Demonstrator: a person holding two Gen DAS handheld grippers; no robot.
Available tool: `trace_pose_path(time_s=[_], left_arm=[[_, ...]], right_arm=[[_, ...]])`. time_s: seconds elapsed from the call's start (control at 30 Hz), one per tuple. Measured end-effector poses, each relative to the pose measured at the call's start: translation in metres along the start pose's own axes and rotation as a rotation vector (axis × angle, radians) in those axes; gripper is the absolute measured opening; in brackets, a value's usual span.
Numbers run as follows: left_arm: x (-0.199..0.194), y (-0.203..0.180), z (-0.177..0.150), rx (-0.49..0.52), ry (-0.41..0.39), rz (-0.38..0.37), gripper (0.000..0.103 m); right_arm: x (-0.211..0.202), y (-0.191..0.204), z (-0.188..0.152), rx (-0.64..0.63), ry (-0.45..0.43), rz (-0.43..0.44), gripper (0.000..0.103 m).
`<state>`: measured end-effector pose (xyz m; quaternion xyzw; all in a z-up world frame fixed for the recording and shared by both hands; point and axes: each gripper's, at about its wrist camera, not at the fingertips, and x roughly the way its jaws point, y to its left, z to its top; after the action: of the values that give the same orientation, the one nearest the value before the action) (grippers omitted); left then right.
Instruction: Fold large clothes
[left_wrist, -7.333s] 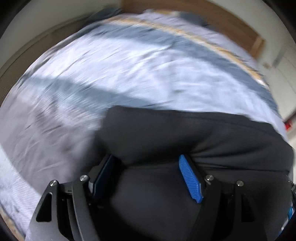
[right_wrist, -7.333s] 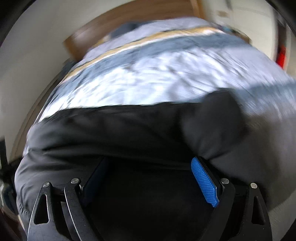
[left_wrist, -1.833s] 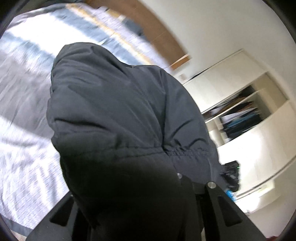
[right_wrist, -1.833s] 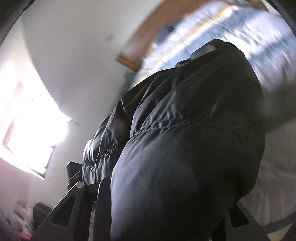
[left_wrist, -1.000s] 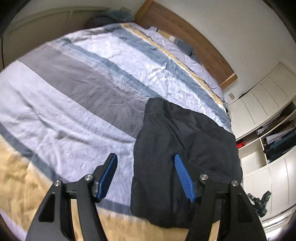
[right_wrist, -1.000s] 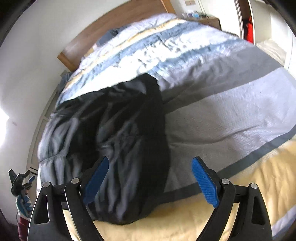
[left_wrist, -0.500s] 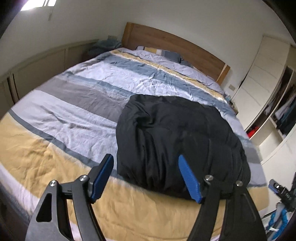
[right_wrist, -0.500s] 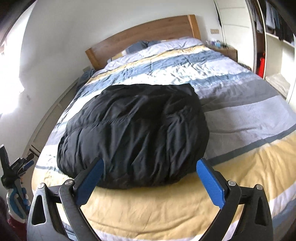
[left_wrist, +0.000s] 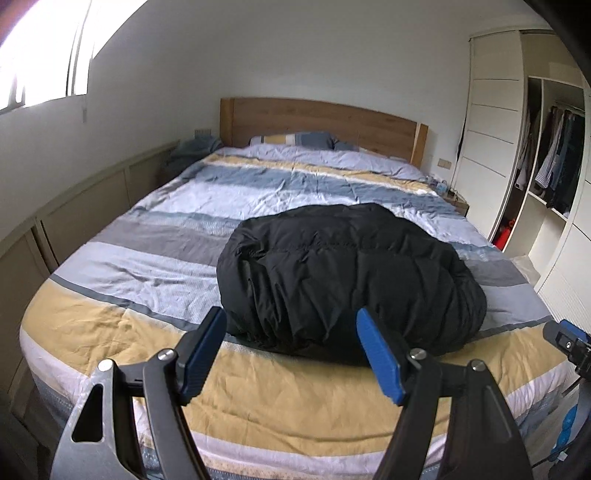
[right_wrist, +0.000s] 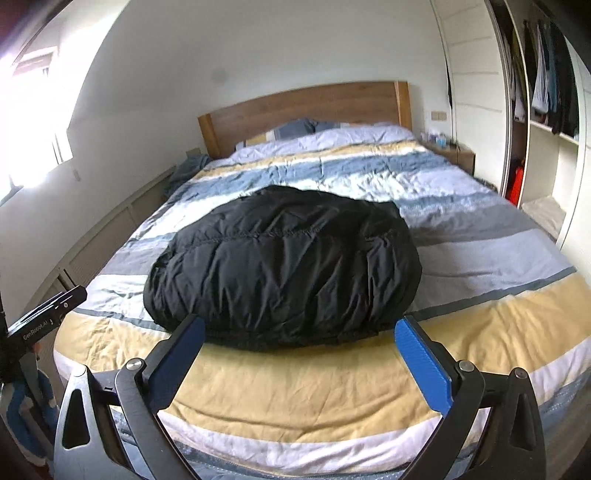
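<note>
Black puffer jacket (left_wrist: 347, 280) folded, bulging on striped duvet (left_wrist: 147, 266) at 12 o'clock; left gripper (left_wrist: 291, 354) wide, empty; right gripper (right_wrist: 299, 354) has just been opening, nothing between jaws; best press down evenly to flatten trapped air.

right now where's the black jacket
The black jacket lies folded in a bundle on the striped bed, near its foot end and toward the wardrobe side. In both wrist views it sits just beyond the open grippers, held by neither.
</note>
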<state>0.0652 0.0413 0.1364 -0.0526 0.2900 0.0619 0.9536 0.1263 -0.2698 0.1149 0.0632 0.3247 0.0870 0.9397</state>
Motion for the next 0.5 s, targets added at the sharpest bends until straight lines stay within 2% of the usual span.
trace_pose_path(time_s=[0.27, 0.5], left_arm=[[-0.042, -0.027, -0.015, 0.083, -0.107, 0.063, 0.072], [-0.056, -0.04, -0.022, 0.11, -0.124, 0.053, 0.072]], right_arm=[[-0.035, 0.01, -0.015, -0.035, -0.076, -0.012, 0.102], [-0.044, 0.003, -0.026, -0.025, -0.093, -0.033, 0.102]])
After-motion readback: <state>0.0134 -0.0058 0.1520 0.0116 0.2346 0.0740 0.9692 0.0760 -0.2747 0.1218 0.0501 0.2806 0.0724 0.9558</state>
